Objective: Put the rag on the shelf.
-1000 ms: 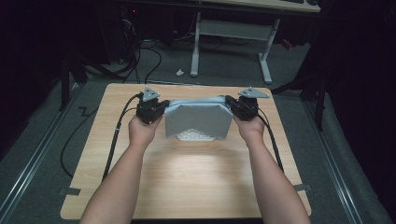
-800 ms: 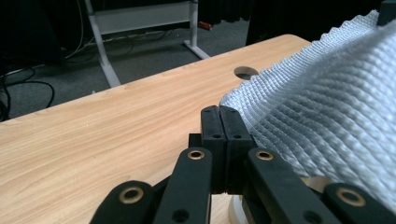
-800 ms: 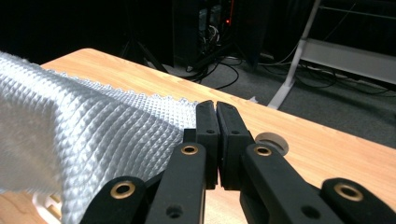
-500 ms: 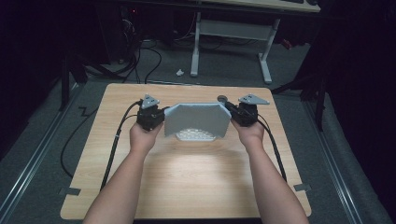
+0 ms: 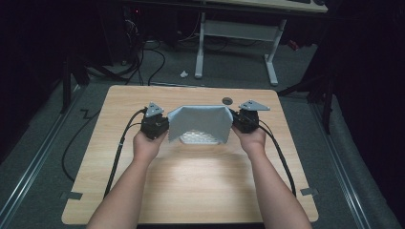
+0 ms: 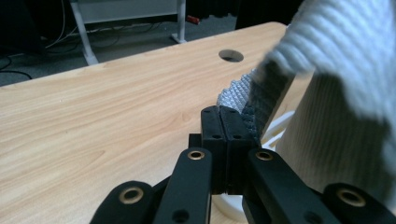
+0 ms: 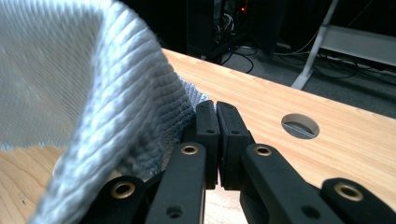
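Note:
A pale grey knitted cloth hangs stretched between my two grippers over the middle of the wooden table. Its lower edge touches the tabletop. At the cloth's left end my left gripper is shut on one upper corner; in the left gripper view the cloth rises to the right of the closed jaws. My right gripper is shut on the opposite corner. The right gripper view has the cloth draping to the left of that gripper's closed jaws.
A round cable hole lies in the tabletop just behind the cloth. Beyond the table stands a white desk frame, with cables on the dark floor. Black cables trail from both grippers along the table's sides.
Both hands have sunk a little toward the tabletop, carrying the stretched cloth with them. The jaws have stayed shut on its corners.

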`<move>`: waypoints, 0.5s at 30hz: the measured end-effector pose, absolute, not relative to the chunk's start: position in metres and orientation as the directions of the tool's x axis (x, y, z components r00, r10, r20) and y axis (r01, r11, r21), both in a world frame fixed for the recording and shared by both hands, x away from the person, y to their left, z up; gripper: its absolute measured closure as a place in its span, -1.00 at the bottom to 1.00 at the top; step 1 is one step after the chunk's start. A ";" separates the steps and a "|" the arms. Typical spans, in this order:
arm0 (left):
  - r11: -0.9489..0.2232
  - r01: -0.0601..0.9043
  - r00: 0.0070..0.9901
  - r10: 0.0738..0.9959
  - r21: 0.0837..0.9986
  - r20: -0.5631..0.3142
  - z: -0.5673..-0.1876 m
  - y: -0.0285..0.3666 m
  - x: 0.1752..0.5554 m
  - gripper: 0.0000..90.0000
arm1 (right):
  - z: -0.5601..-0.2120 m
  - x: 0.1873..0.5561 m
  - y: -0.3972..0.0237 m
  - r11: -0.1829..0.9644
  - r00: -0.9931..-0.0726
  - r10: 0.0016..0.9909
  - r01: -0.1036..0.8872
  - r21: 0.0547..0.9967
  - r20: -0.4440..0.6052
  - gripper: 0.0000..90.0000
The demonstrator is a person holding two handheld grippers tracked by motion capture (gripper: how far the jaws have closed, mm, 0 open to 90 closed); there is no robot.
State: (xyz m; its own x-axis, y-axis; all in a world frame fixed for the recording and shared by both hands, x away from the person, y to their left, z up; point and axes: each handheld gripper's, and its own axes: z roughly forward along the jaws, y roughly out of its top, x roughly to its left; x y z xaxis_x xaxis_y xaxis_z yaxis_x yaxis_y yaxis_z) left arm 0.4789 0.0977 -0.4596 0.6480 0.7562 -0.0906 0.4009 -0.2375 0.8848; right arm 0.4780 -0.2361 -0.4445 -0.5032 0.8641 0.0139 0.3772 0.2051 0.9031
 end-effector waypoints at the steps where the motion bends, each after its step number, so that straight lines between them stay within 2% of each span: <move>1: -0.246 0.401 0.650 0.755 0.883 -0.085 -0.461 0.098 0.478 1.00 | -0.446 0.478 -0.235 0.204 -0.503 0.864 0.380 0.902 0.016 0.99; 15: -0.249 0.425 0.651 0.752 0.870 -0.103 -0.471 0.098 0.479 0.99 | -0.463 0.478 -0.238 0.211 -0.491 0.871 0.417 0.884 0.024 0.99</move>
State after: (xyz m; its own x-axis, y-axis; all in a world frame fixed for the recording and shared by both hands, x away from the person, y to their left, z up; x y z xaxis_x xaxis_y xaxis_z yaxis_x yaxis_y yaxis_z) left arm 0.4788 0.0978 -0.4709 0.6513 0.7518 -0.1028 0.4252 -0.2494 0.8701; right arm 0.4782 -0.2381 -0.4626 -0.4908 0.8709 0.0239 0.4171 0.2108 0.8840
